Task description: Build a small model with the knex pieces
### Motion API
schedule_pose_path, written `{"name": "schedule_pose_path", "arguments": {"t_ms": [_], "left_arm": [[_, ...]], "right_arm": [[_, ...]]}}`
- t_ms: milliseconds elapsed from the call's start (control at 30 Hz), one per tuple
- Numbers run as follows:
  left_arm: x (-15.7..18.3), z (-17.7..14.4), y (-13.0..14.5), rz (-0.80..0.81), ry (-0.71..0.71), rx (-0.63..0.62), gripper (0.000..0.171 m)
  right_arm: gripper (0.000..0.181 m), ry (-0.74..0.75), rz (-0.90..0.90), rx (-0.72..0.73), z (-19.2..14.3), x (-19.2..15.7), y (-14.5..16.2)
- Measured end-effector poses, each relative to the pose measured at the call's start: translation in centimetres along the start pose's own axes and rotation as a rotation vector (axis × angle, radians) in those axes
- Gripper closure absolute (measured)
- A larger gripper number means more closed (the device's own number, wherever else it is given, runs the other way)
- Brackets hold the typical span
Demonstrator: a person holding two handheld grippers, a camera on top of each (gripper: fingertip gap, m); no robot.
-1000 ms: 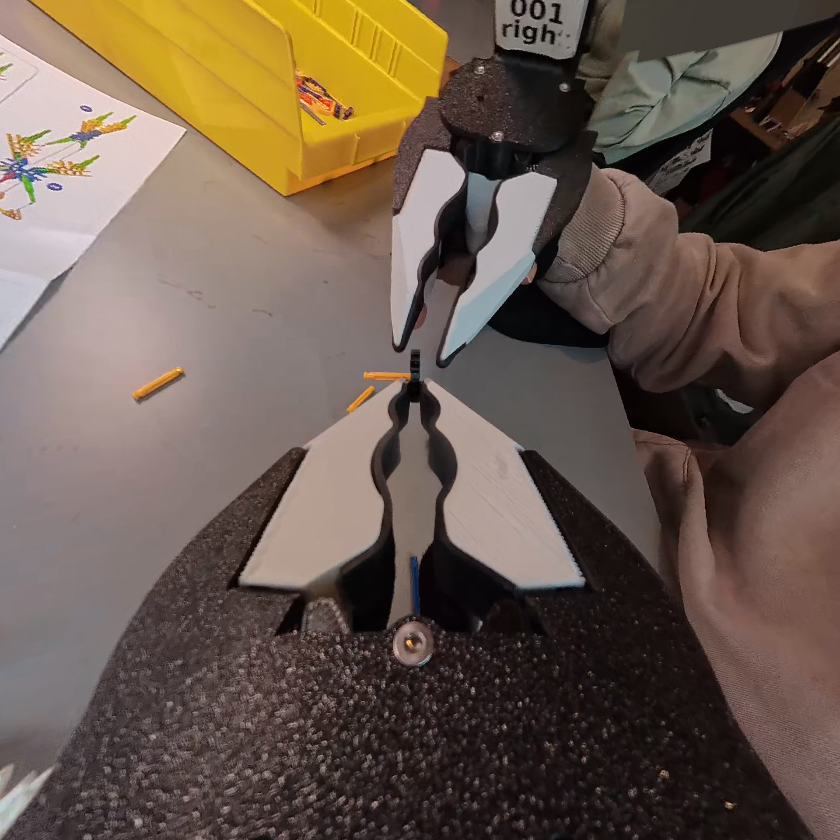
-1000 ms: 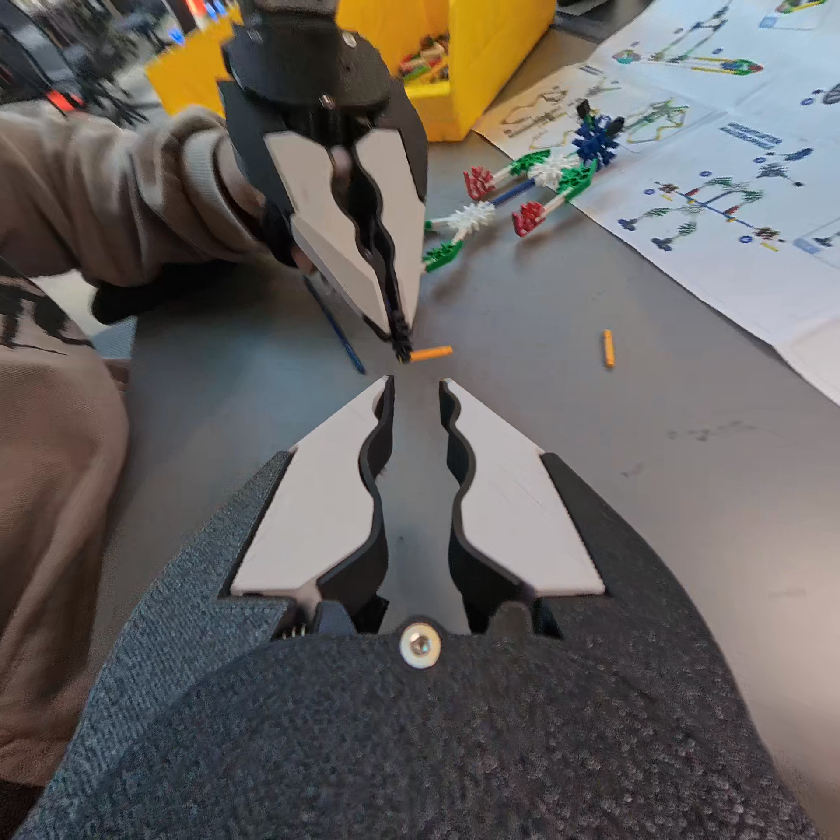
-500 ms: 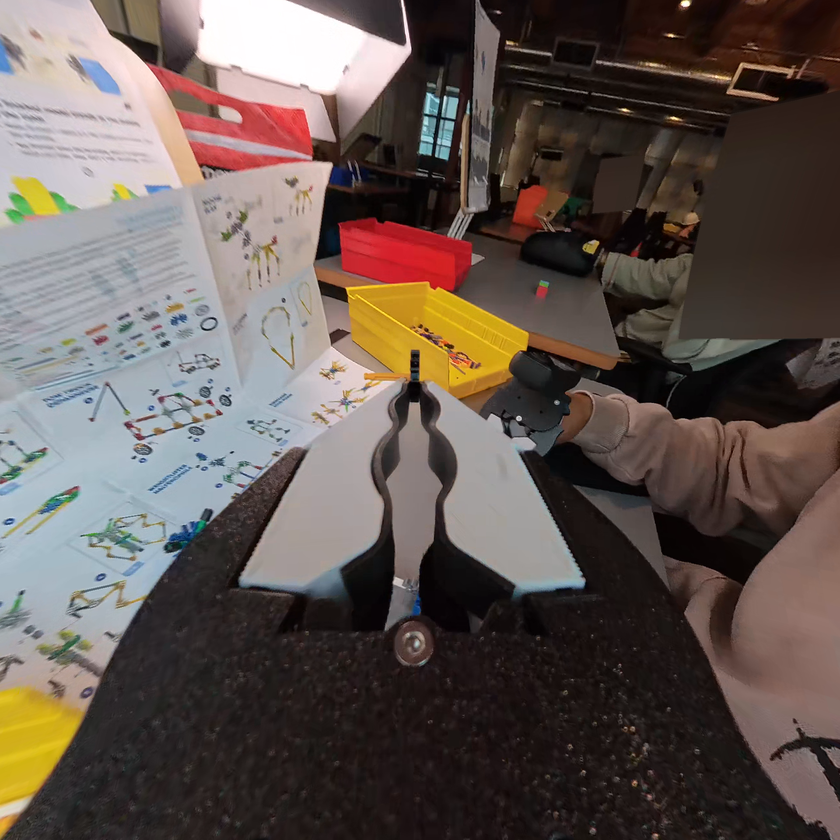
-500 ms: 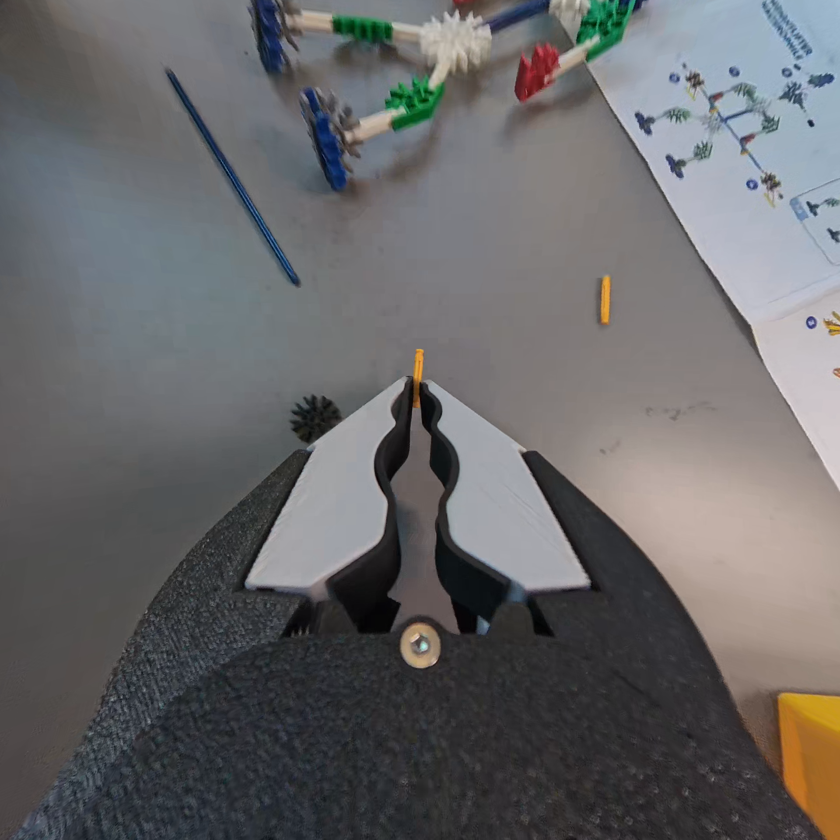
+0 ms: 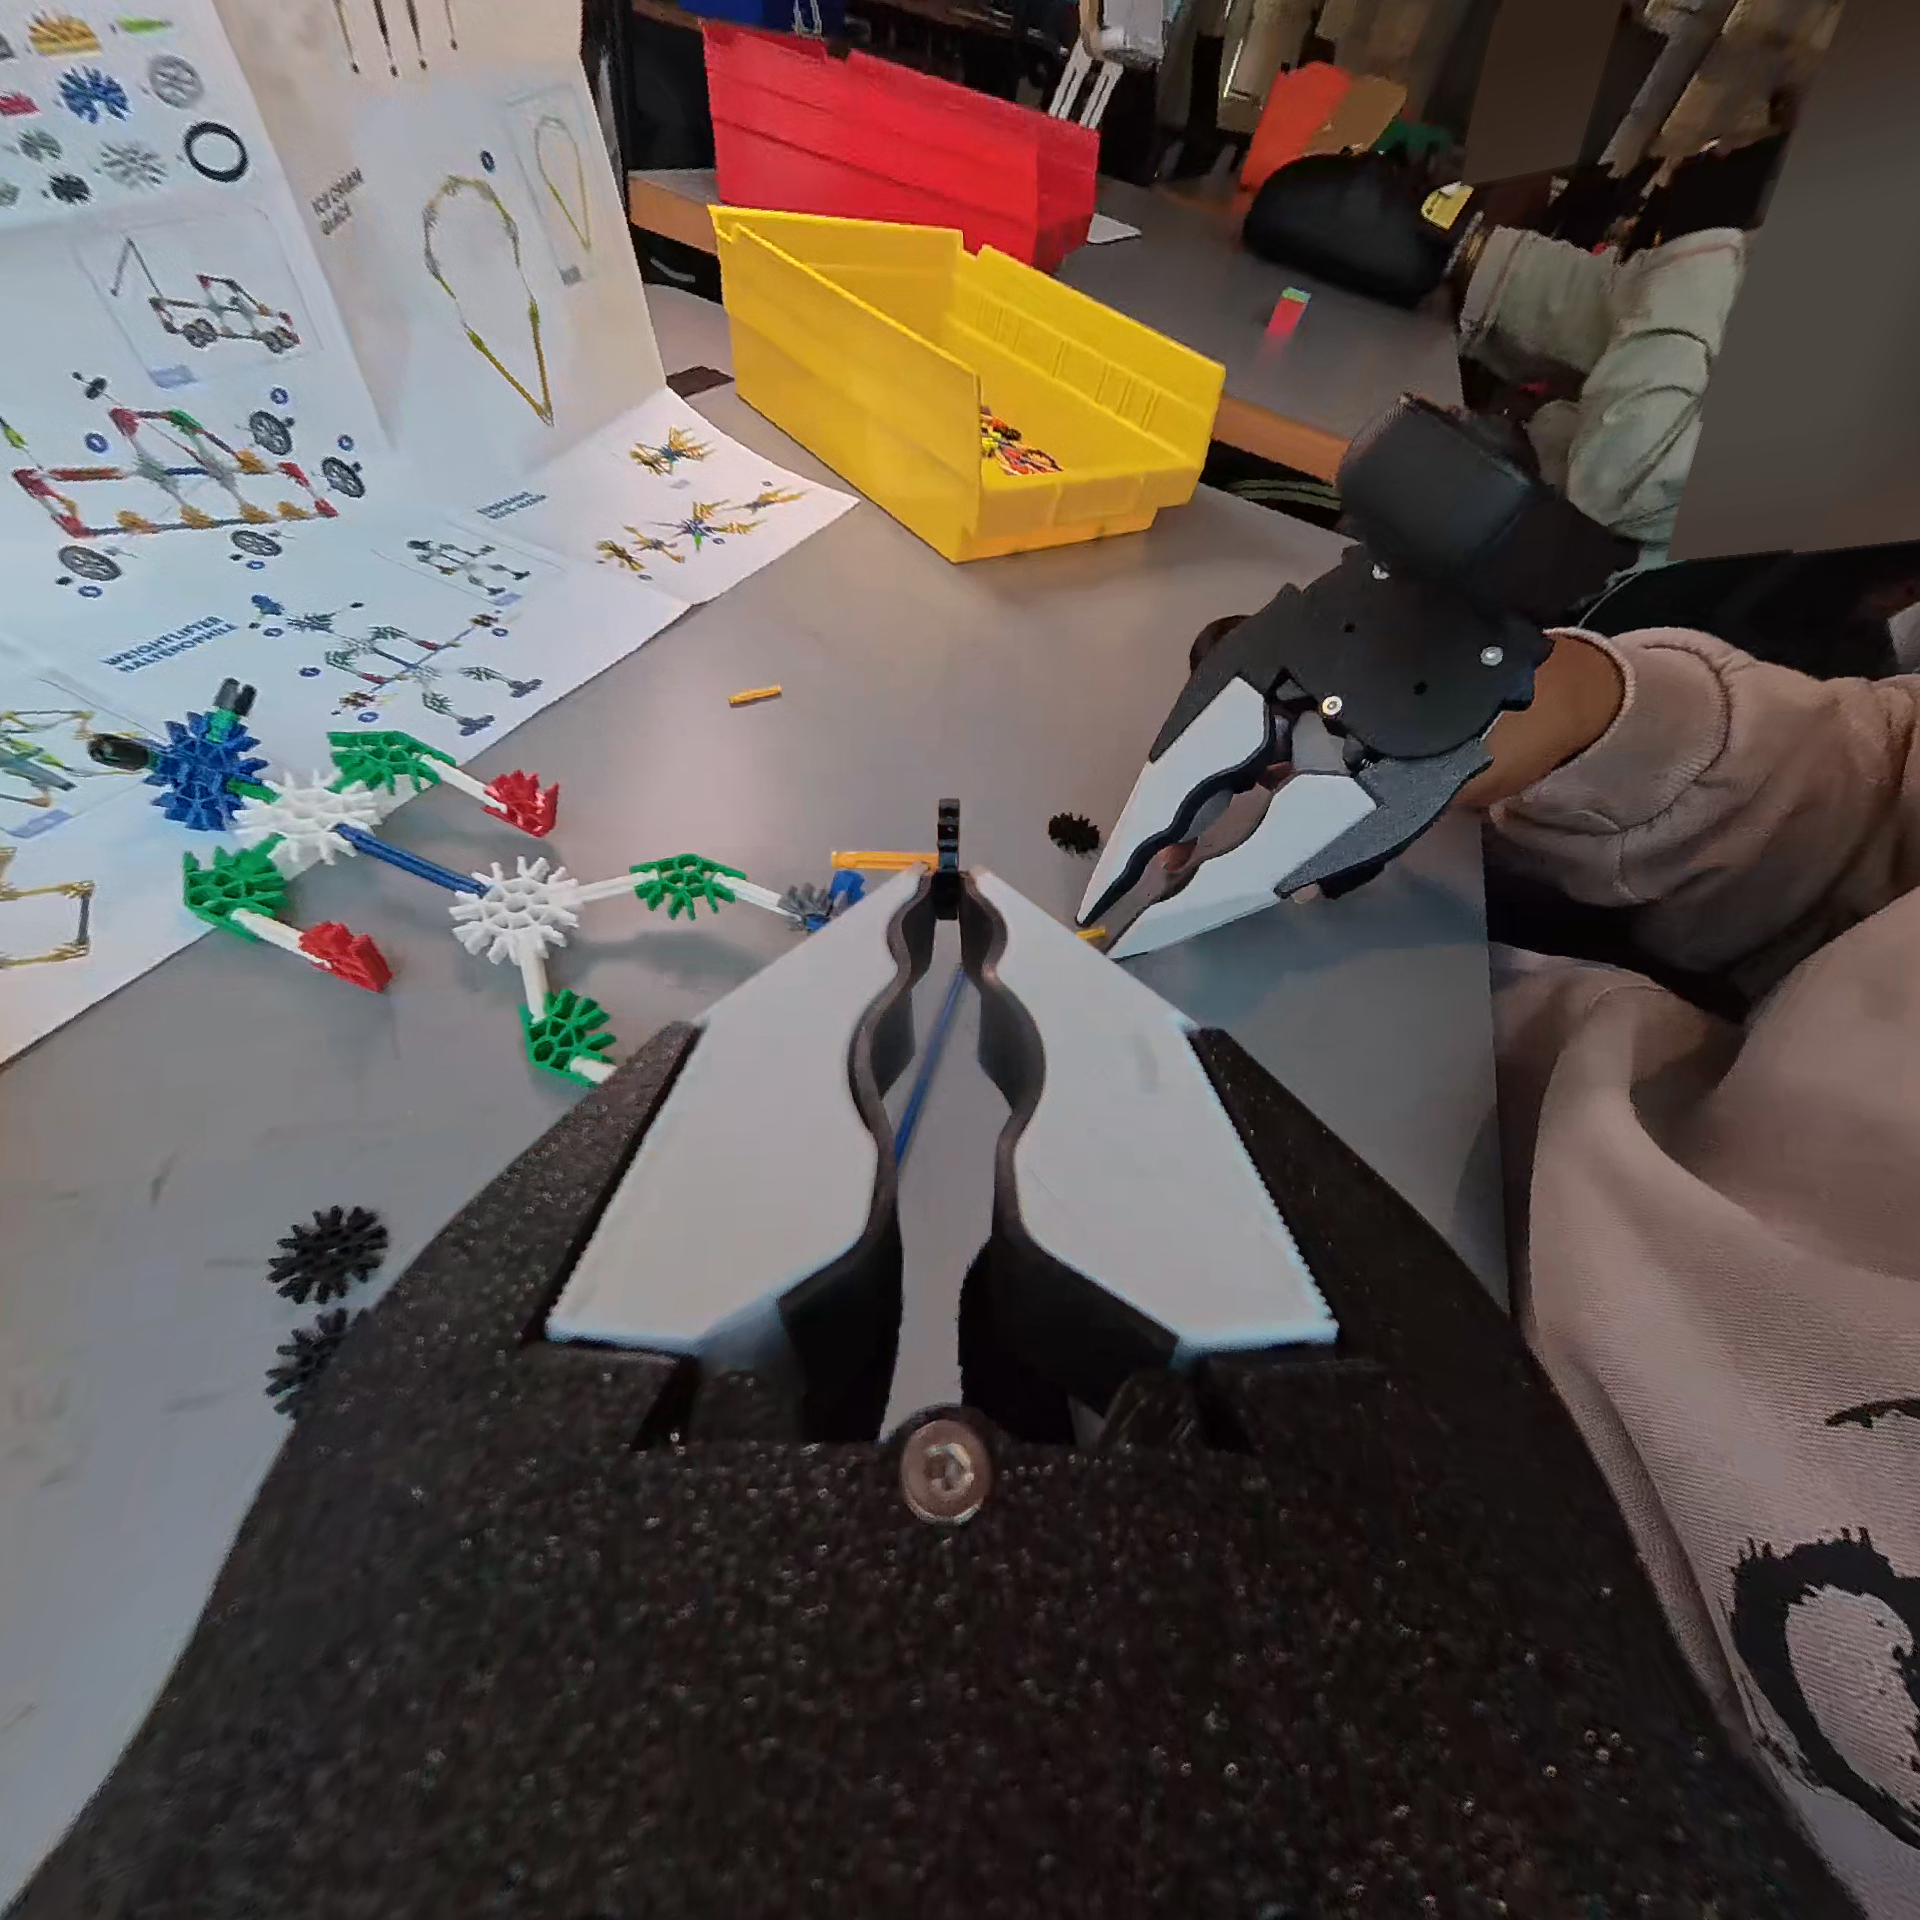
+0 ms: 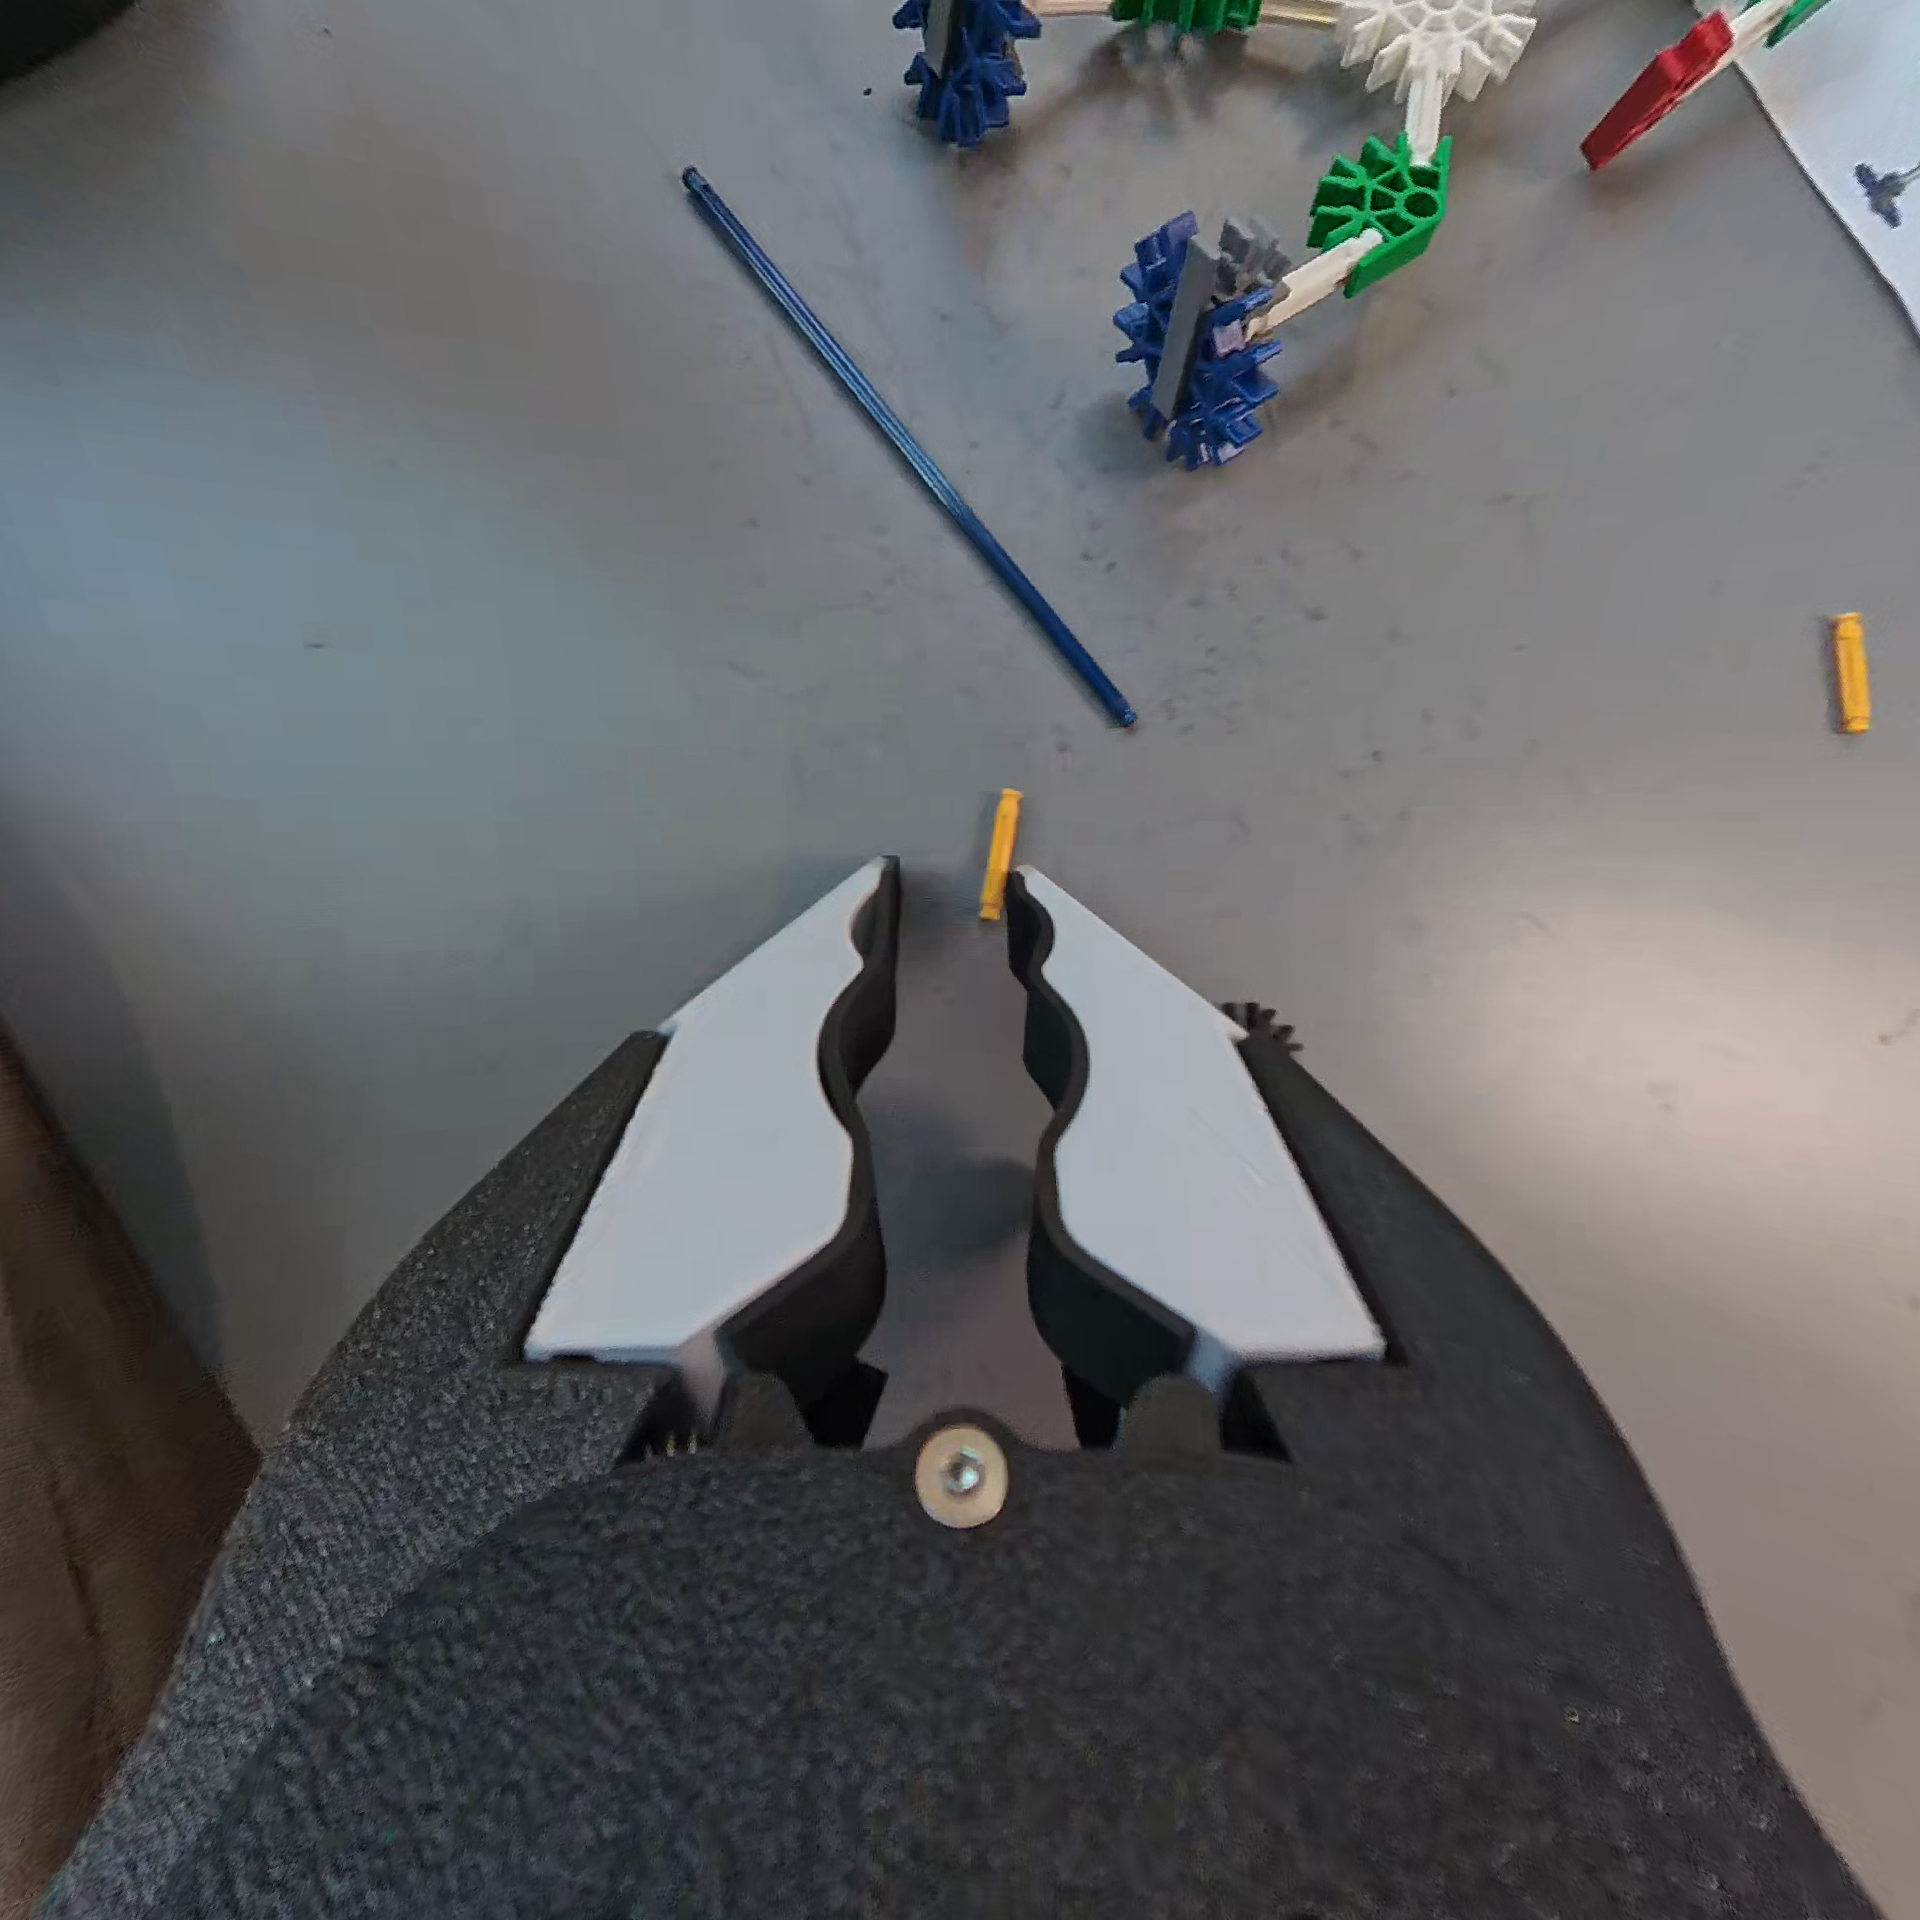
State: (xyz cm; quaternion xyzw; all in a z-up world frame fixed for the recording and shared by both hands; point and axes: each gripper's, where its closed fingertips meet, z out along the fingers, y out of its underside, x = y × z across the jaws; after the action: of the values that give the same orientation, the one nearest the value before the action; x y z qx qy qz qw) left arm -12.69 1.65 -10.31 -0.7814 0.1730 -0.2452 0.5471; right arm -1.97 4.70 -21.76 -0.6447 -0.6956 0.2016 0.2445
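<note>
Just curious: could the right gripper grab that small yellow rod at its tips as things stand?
Probably yes. The right gripper is open and the yellow rod lies on the table at its tips, near the right finger, with nothing between them.

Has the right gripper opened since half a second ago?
Yes. The right gripper now stands open, and the small yellow rod lies loose on the grey table beside its right fingertip.

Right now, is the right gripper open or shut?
Open. In the right wrist view a clear gap separates the fingers of the right gripper, and the short yellow rod lies on the grey table at the tips, against the right-hand one.
</note>
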Motion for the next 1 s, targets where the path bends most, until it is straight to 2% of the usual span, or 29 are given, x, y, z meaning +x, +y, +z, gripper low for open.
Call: {"name": "schedule_pose_path", "arguments": {"t_ms": [67,167,267,333,400,533,600,700,767,833,900,933,1000], "left_arm": [[0.4,-0.1,-0.4,0.015,0.012,0.003,0.169],[0.8,-1.1,-1.1,0.023,0.012,0.017,0.169],[1.6,-1.4,-0.7,-0.011,0.039,0.025,0.169],[3.4,-0.8,-0.2,-0.028,0.127,0.031,0.169],[5.2,0.0,0.0,-0.009,0.191,0.04,0.169],[7.7,1.2,0.1,0.061,0.233,0.027,0.169],[8.2,1.6,0.1,0.085,0.22,0.017,0.169],[8.3,1.9,0.3,0.102,0.183,0.006,0.169],[8.5,1.7,0.3,0.072,0.196,0.018,0.168],[7.6,1.1,0.2,0.065,0.153,0.017,0.165],[4.9,-0.5,0.4,0.078,0.028,-0.025,0.159],[2.7,-1.8,0.9,0.071,-0.07,-0.067,0.158],[-1.9,-4.9,3.7,0.019,-0.27,-0.227,0.152]], "right_arm": [[0.158,-0.06,0.038,0.02,-0.6,-0.8,0.0],[0.157,-0.058,0.038,0.107,-2.3,-0.3,-0.8],[0.159,-0.088,-0.006,0.338,-5.0,-0.6,-4.4],[0.161,-0.16,-0.05,0.511,-6.9,-1.9,-7.4],[0.161,-0.23,-0.085,0.618,-8.1,-2.9,-9.5],[0.163,-0.399,-0.082,0.675,-8.8,-4.4,-11.7],[0.165,-0.433,-0.112,0.656,-8.5,-5.0,-11.8],[0.179,-0.463,-0.126,0.642,-8.2,-5.4,-11.5],[0.179,-0.494,-0.129,0.65,-8.4,-5.5,-11.3],[0.179,-0.492,-0.125,0.66,-8.8,-4.9,-11.0],[0.179,-0.469,-0.111,0.66,-9.3,-3.4,-10.5],[0.179,-0.442,-0.107,0.653,-9.5,-2.4,-10.0],[0.179,-0.375,-0.106,0.623,-9.6,0.0,-8.6]]}}
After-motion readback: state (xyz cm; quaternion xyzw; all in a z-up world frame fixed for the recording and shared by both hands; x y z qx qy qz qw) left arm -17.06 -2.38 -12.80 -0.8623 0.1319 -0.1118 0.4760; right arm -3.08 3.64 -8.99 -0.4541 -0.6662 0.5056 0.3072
